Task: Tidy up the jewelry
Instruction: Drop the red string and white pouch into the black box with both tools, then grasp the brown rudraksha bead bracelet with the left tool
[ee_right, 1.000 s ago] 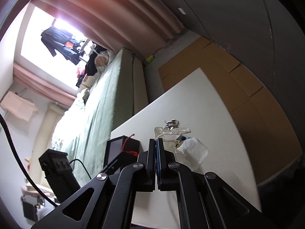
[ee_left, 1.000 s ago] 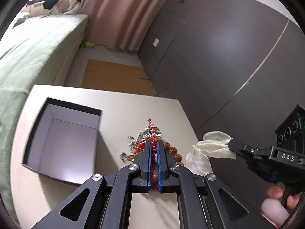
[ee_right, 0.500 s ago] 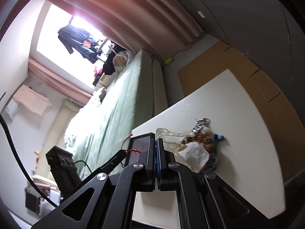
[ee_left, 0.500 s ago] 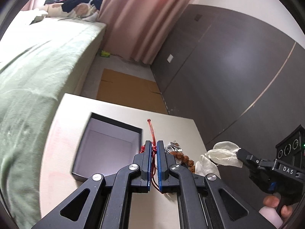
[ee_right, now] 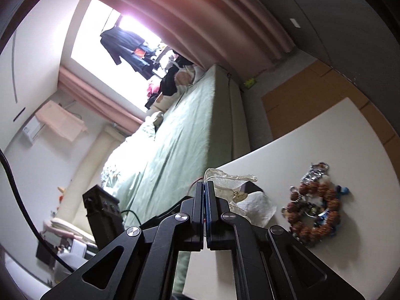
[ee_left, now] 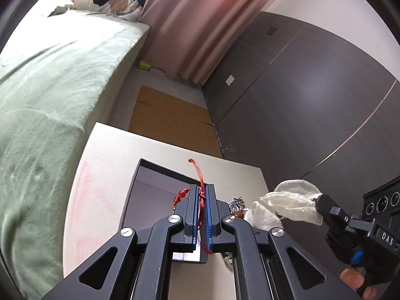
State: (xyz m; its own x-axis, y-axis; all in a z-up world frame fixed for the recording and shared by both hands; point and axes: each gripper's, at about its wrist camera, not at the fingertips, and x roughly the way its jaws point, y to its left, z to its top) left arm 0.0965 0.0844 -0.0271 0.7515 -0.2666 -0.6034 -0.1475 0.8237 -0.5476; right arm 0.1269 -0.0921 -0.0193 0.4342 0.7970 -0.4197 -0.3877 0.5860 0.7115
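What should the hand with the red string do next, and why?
Probably let go. The left gripper is opening with the red string between its fingers, and it sits right over the open black box, so the string should drop in with the other jewelry waiting on the table.

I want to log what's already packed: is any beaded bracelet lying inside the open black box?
No. In the left wrist view the black box shows only bare lining, the red cord bracelet still clamped in the left gripper.

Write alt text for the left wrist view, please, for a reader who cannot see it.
The left gripper holds a red cord bracelet between its jaws, which are opening, above an open dark box on a pale table. At right, the right gripper holds a sheer white pouch; behind are a green bed and pink curtains.
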